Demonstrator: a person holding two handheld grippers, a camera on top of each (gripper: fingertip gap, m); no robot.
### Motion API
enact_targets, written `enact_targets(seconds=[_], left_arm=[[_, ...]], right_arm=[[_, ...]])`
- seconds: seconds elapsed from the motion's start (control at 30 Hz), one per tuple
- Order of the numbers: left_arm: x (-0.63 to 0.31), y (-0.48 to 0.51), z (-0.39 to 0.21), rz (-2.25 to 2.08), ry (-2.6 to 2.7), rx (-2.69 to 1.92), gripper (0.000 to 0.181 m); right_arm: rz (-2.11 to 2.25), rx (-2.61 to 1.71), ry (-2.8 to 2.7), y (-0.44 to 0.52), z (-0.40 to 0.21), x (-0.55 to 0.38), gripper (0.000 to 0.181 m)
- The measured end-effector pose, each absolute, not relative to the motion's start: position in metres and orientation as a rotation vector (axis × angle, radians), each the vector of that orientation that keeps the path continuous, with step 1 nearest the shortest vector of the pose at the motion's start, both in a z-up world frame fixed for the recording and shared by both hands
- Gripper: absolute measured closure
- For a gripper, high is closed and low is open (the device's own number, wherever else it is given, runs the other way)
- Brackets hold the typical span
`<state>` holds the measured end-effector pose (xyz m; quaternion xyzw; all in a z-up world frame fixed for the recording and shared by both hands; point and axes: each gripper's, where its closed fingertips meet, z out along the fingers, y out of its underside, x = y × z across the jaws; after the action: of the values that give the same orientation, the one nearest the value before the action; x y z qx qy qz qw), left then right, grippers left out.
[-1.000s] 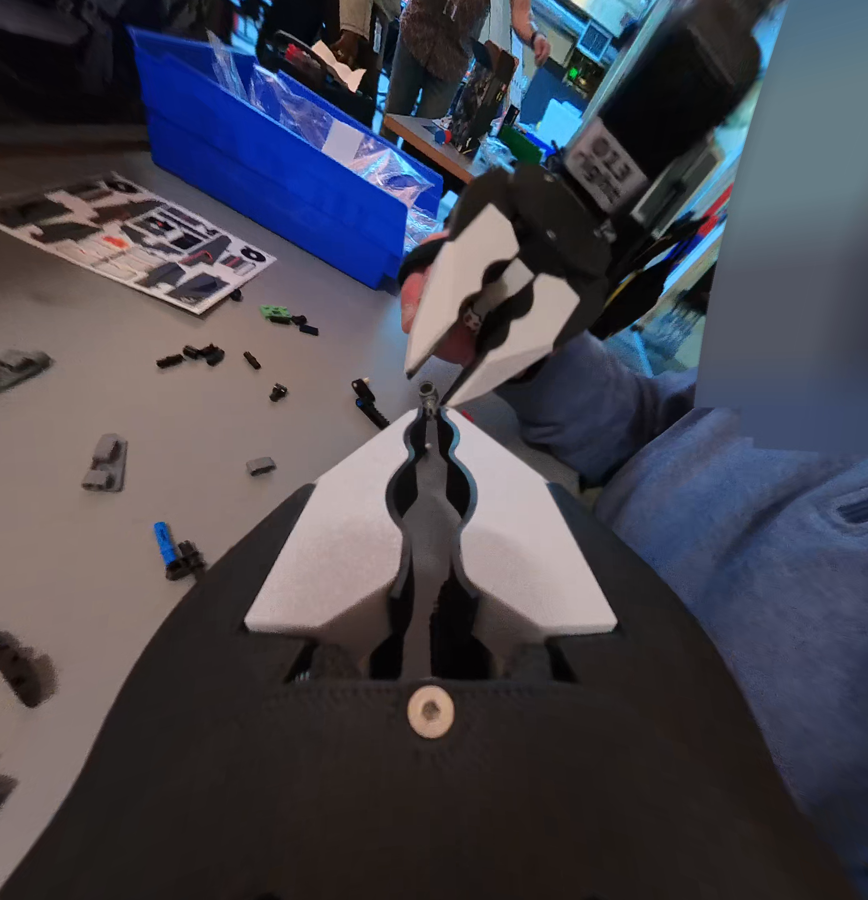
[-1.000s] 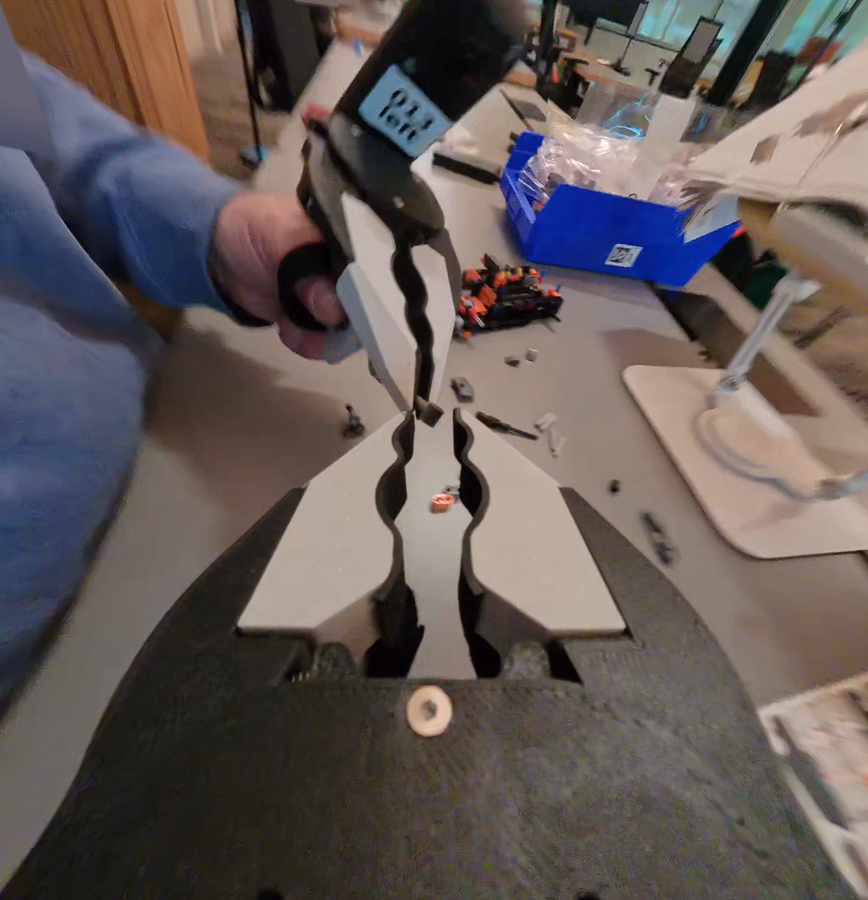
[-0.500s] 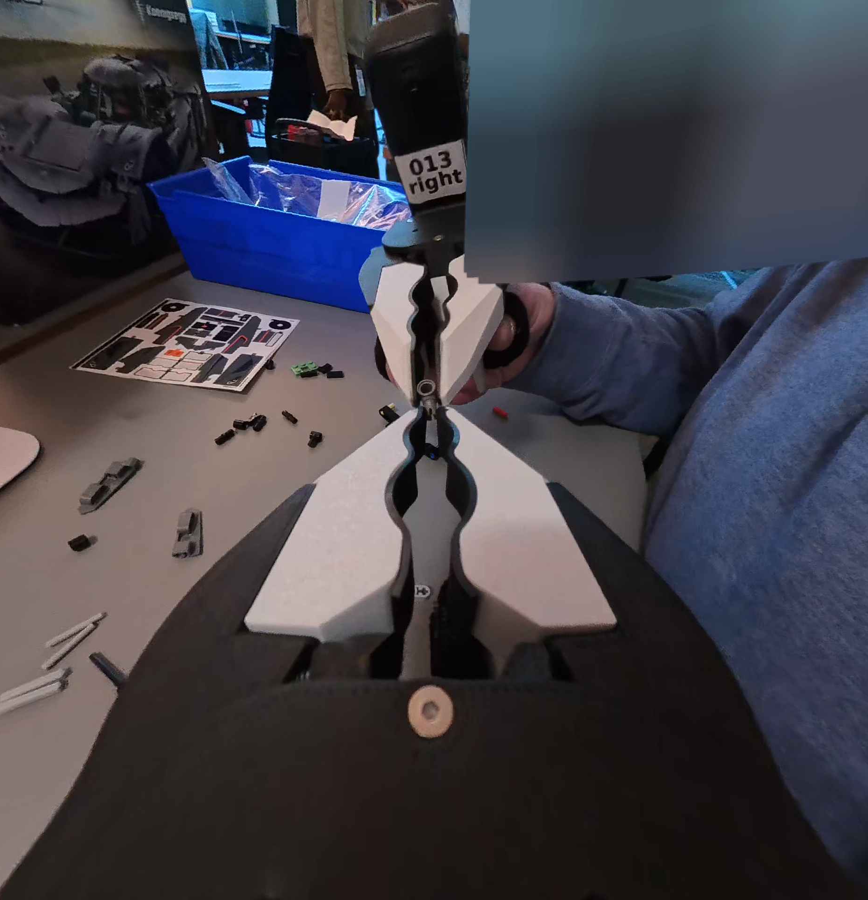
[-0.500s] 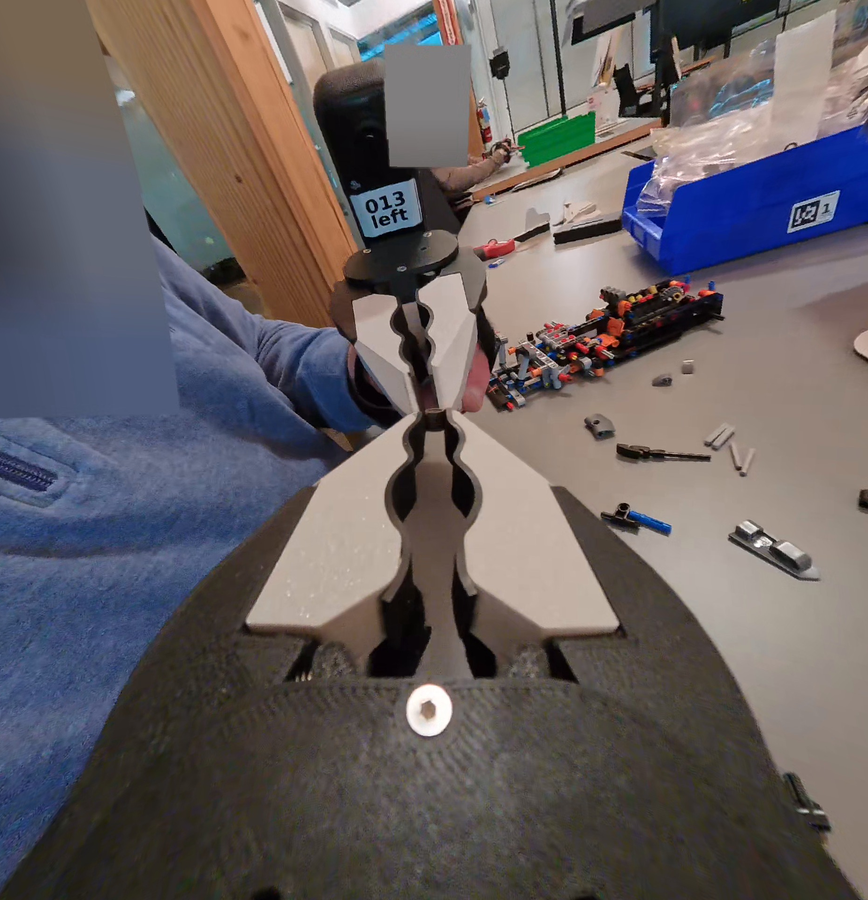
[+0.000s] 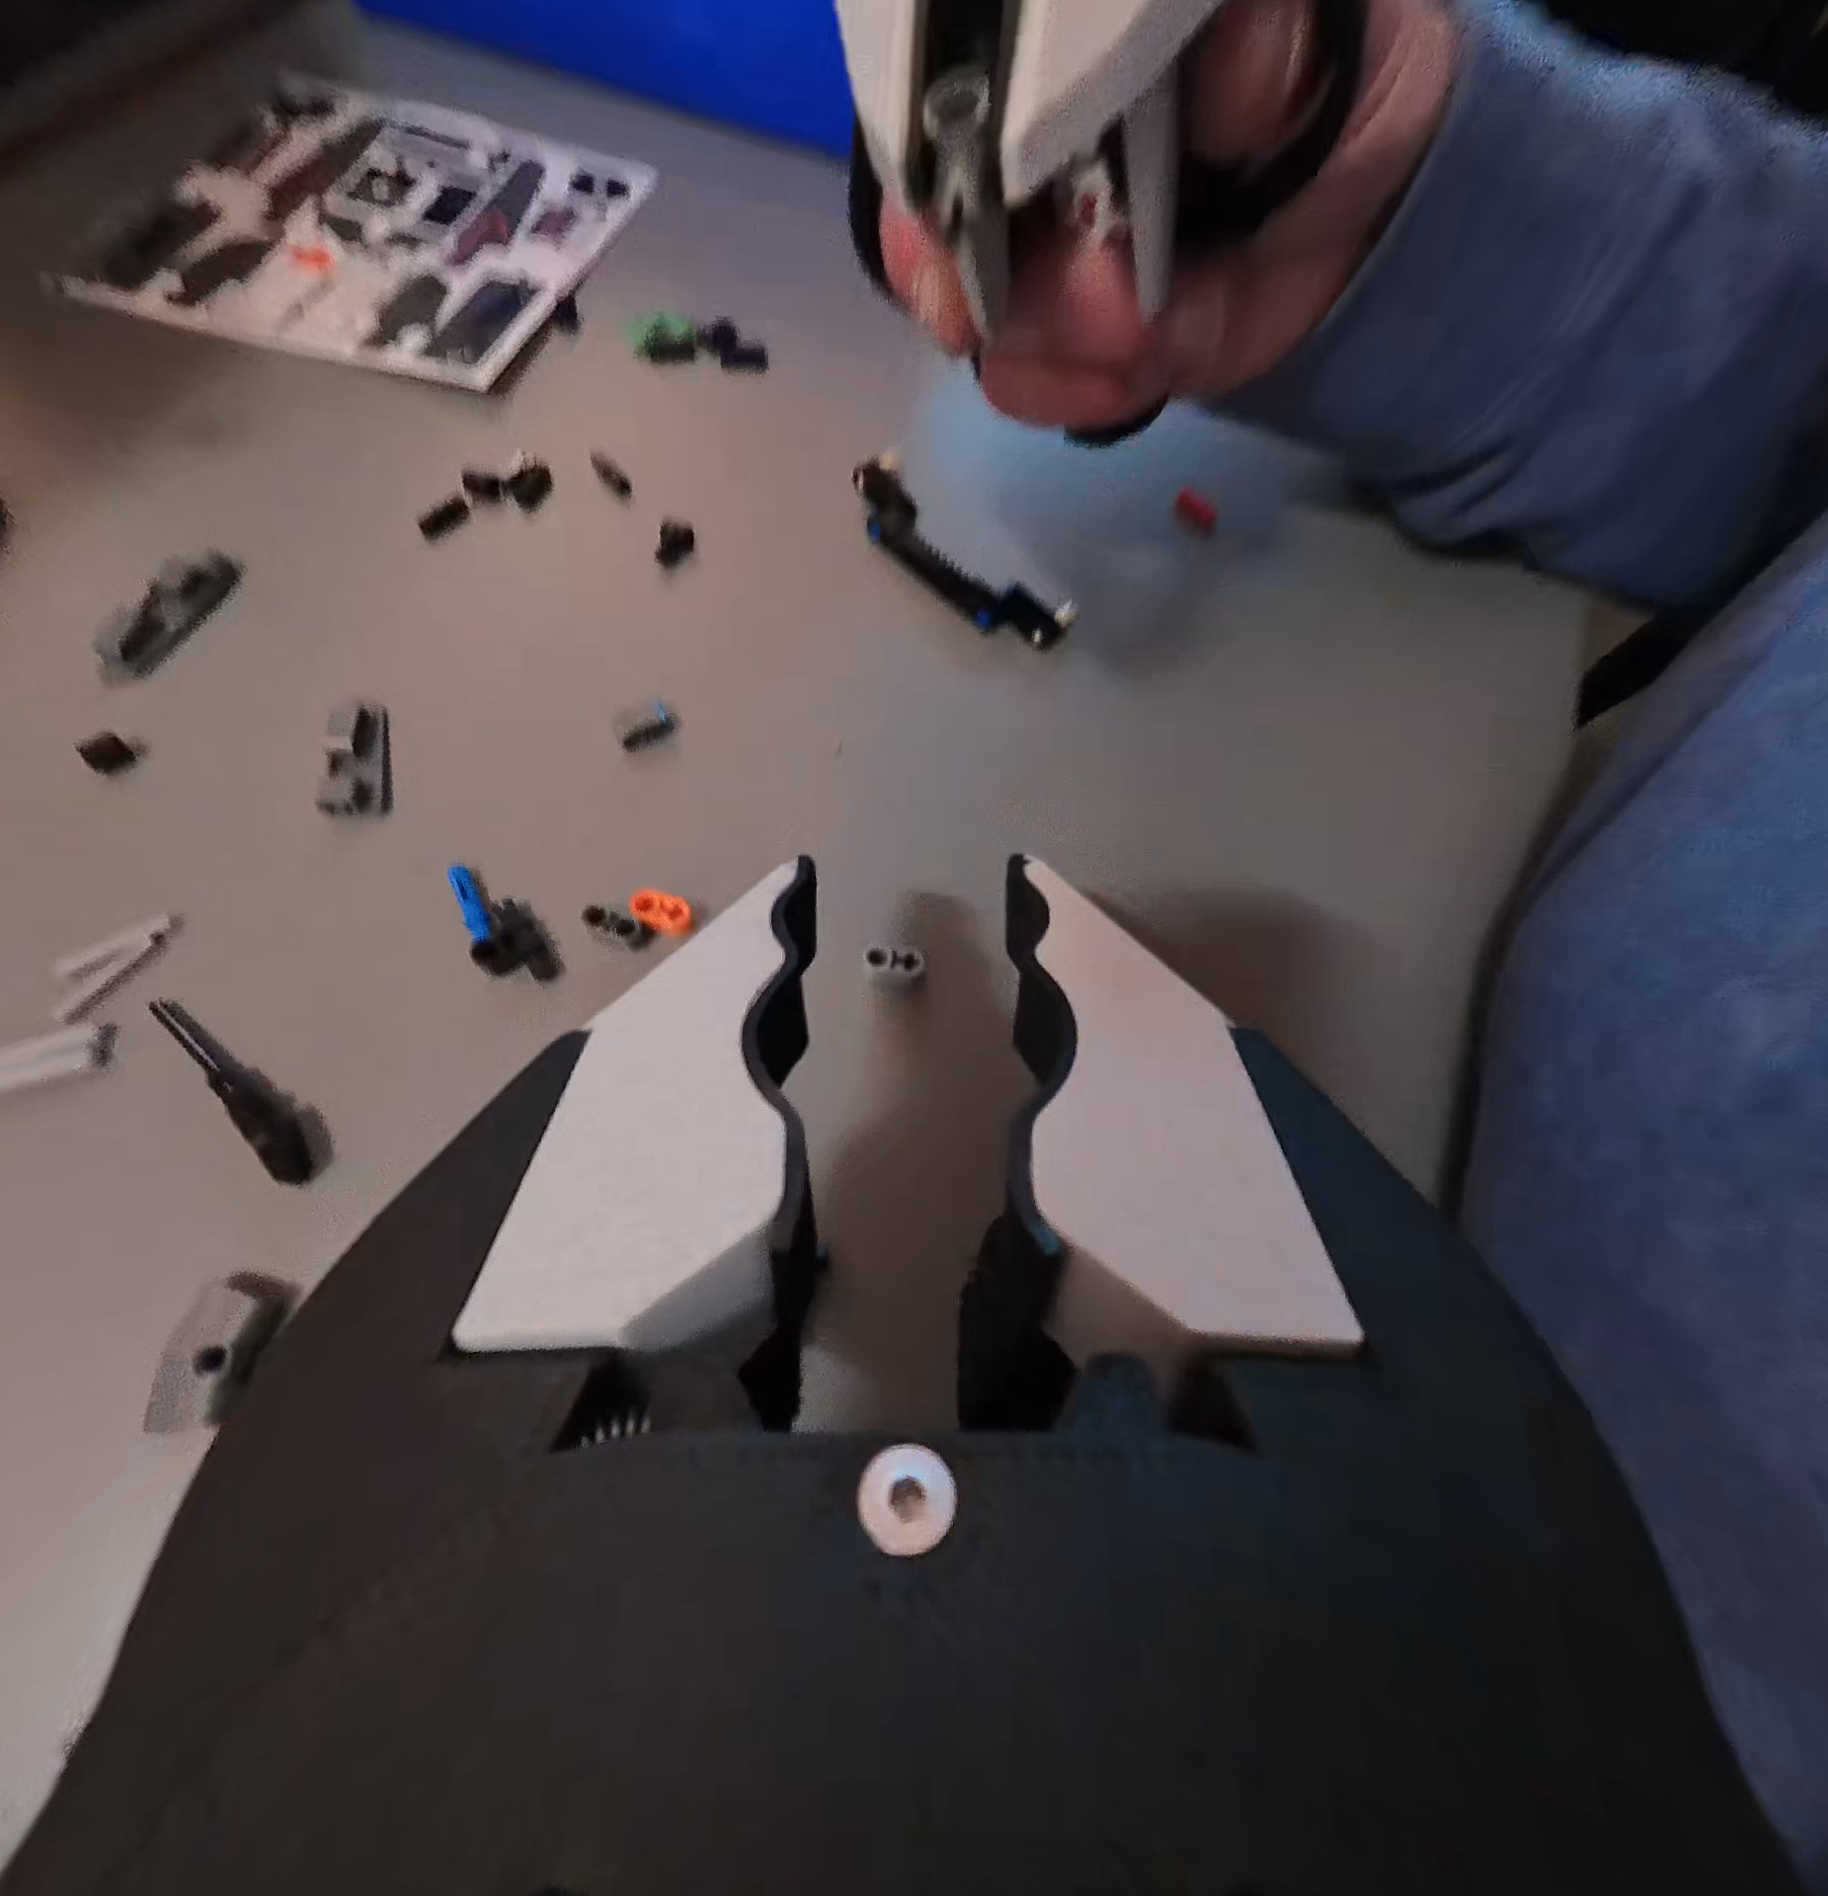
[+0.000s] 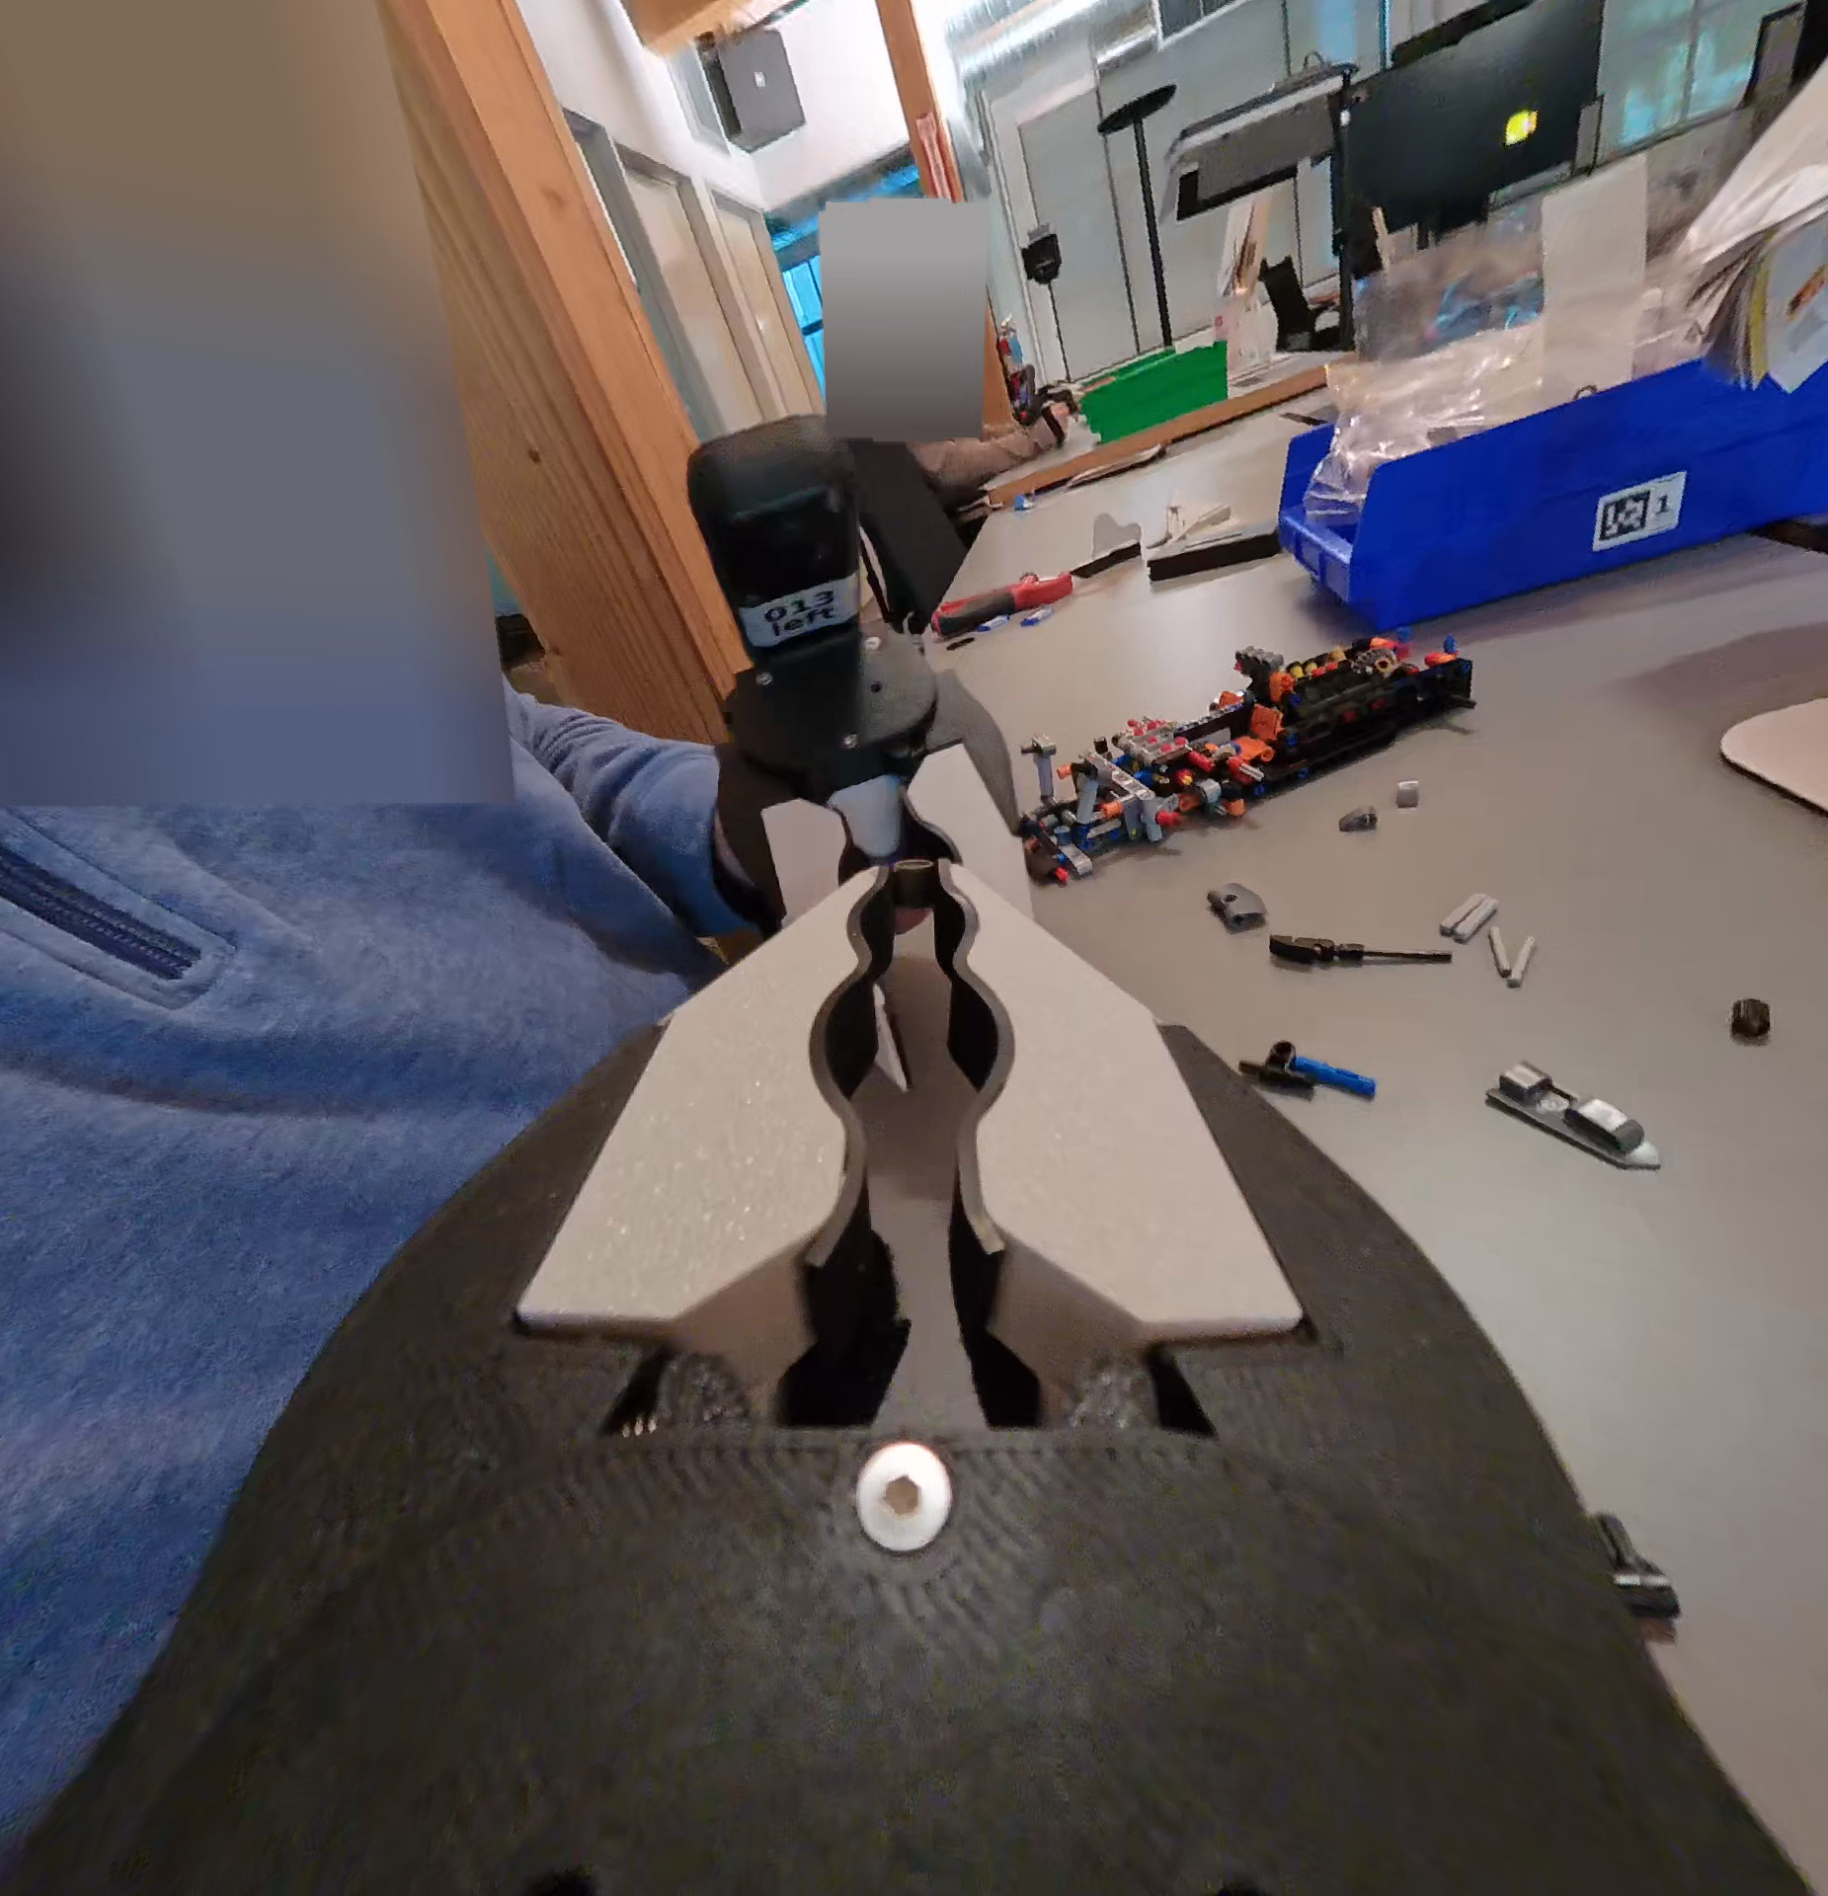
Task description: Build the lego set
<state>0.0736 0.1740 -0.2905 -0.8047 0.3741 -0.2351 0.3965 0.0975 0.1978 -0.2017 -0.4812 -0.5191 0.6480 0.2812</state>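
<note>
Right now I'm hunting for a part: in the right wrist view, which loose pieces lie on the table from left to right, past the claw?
grey curved piece → black rod piece → grey sticks → small black piece

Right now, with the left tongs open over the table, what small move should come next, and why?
Probably lower the left tongs and close them on the small grey connector lying on the table between their open tips; the right tongs already grip a small piece.
</note>
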Motion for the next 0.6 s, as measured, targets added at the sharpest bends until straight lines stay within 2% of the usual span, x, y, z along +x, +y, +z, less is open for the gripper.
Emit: enact_targets(seconds=[0.3,0.6], left_arm=[[0.073,0.167,-0.342,-0.332,0.93,-2.241,0.153],[0.079,0.176,-0.345,-0.269,0.942,-2.241,0.169]], right_arm=[[1.213,-1.459,-1.72,0.189,-0.276,0.085,0.177],[1.118,-1.468,-1.777,0.188,-0.289,0.082,0.177]])
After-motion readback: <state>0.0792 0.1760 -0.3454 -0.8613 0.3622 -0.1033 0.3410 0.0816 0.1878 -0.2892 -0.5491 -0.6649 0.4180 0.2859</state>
